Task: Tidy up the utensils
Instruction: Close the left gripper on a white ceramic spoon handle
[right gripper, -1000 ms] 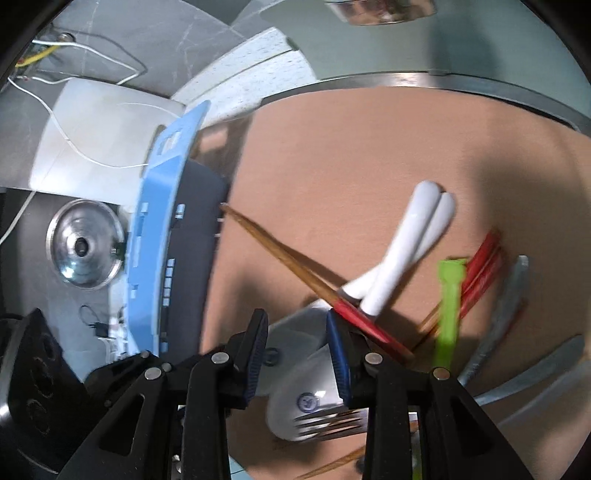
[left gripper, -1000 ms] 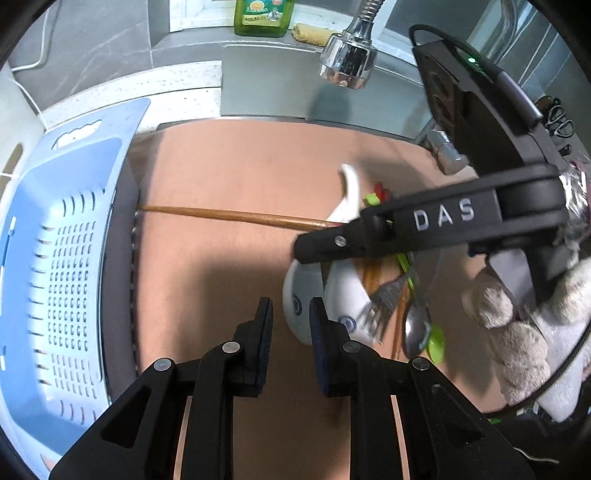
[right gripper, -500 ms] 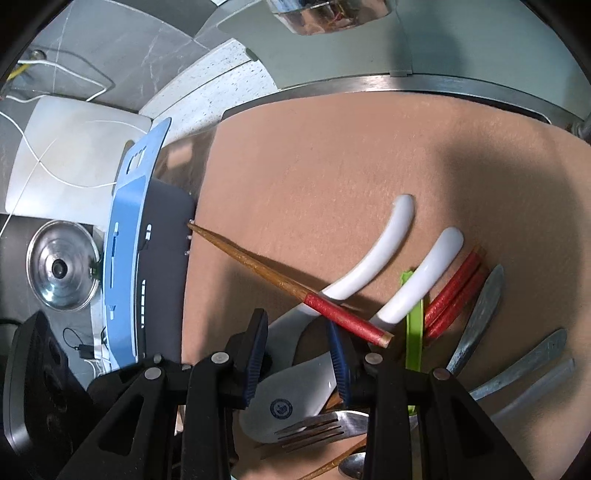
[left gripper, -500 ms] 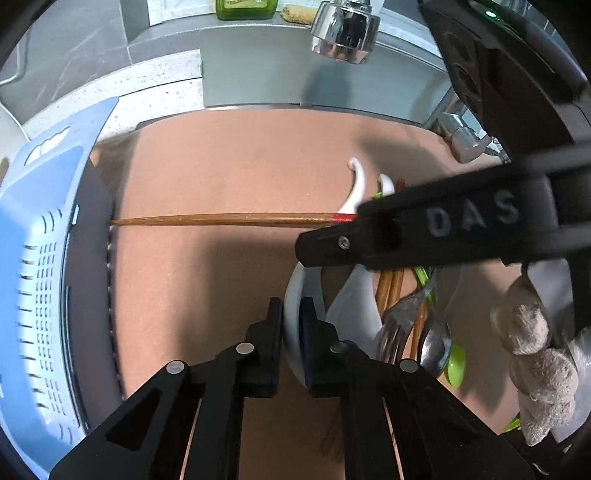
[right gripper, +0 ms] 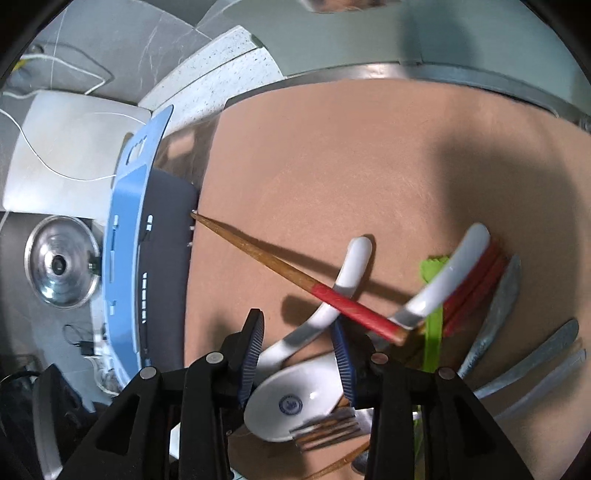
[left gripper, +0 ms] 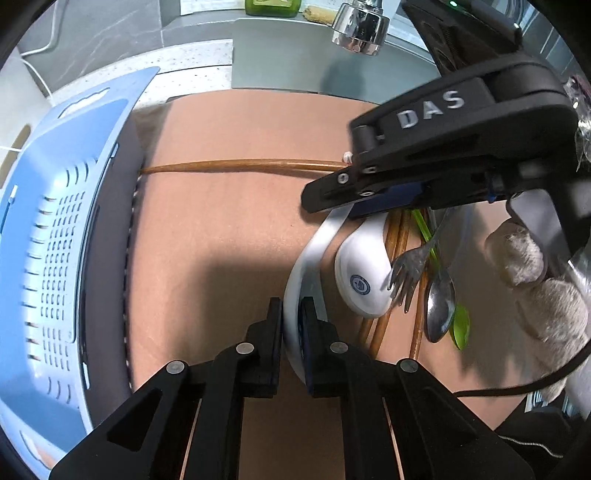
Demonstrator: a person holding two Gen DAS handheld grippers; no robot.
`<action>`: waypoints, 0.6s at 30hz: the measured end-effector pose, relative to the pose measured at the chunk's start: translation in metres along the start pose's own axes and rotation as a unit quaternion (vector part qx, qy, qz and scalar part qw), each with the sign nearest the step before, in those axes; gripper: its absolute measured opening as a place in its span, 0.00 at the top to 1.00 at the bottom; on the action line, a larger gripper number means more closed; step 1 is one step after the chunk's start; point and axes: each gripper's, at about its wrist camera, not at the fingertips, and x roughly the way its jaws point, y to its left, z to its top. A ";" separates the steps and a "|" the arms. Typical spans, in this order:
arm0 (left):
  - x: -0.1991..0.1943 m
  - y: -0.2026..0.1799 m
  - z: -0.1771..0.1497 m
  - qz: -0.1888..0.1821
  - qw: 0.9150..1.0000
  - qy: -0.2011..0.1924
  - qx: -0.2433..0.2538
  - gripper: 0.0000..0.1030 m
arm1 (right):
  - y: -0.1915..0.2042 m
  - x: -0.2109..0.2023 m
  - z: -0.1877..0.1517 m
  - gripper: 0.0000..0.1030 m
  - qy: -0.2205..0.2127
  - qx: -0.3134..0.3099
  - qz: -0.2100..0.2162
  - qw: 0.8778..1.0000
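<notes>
My left gripper (left gripper: 290,330) is shut on the rim of a white ceramic spoon (left gripper: 314,251), which is tipped on its edge on the brown mat (left gripper: 221,258). A second white spoon (left gripper: 364,280) with a blue emblem lies just right of it. A fork (left gripper: 404,275), a metal spoon (left gripper: 439,312), a green utensil and wooden chopsticks are piled against that one. My right gripper (right gripper: 299,349) hovers over the pile with its jaws opening; the tipped spoon's handle (right gripper: 347,273) runs between them, untouched. A red-ended chopstick (right gripper: 332,299) lies across both spoon handles.
A blue slotted basket (left gripper: 55,240) stands along the mat's left side, and the long chopstick's tip touches it. The faucet head (left gripper: 360,27) hangs over the far edge. A gloved hand (left gripper: 535,280) holds the right gripper. A pot lid (right gripper: 61,264) lies beyond the basket.
My left gripper came down and shut on the nearer white spoon's rim, tipping it on edge. The two spoon handles spread apart. The right gripper's jaws widened slightly.
</notes>
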 end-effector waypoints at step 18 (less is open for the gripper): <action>-0.070 -0.005 -0.042 0.019 0.999 -0.019 0.018 0.91 | -0.007 -0.012 -0.014 0.85 -0.002 0.082 0.096 0.992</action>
